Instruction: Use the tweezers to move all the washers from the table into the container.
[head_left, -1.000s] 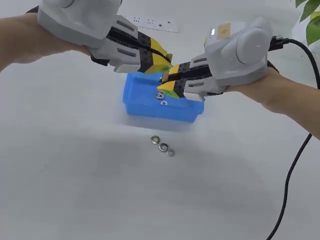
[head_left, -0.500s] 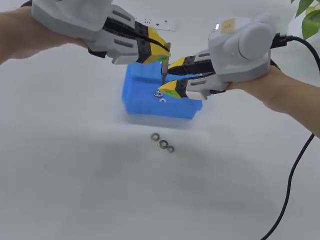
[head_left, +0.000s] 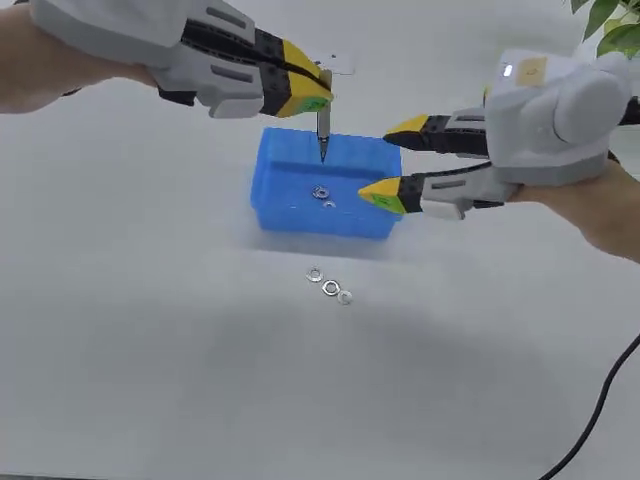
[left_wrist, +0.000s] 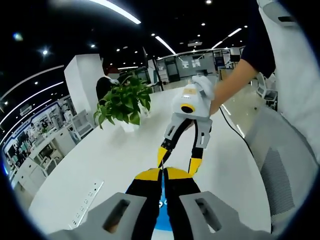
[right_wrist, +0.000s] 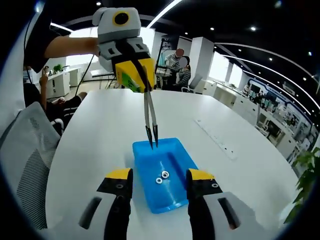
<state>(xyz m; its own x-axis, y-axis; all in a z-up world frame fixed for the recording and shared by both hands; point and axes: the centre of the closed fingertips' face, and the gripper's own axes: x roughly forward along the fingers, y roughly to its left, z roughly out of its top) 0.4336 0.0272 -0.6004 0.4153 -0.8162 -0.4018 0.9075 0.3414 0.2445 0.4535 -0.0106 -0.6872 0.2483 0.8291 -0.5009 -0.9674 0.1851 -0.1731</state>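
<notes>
I hold the left gripper (head_left: 312, 95) in the upper left of the head view, its yellow-tipped jaws pinched together on the top end of the tweezers (head_left: 323, 132). The tweezers hang straight down from it, and their points sit just over the far end of the blue container (head_left: 290, 215), in the upper middle of the frame. In the right gripper view I see the same thing from the other side: the tweezers come down from the top of the picture, and their thin tips, close together, end right above the container's far rim. The right gripper (head_left: 393, 160) reaches in from the right edge of the head view with its jaws spread wide. One tip is above the container's far right corner and the other is by its near right corner. Inside the container two washers (right_wrist: 162, 177) lie flat on the floor near the middle, just beside each other. Three more washers (head_left: 331, 288) rest on the white table (head_left: 150, 330) in a short slanting row just below the container in the head view, close together and apart from both grippers
</notes>
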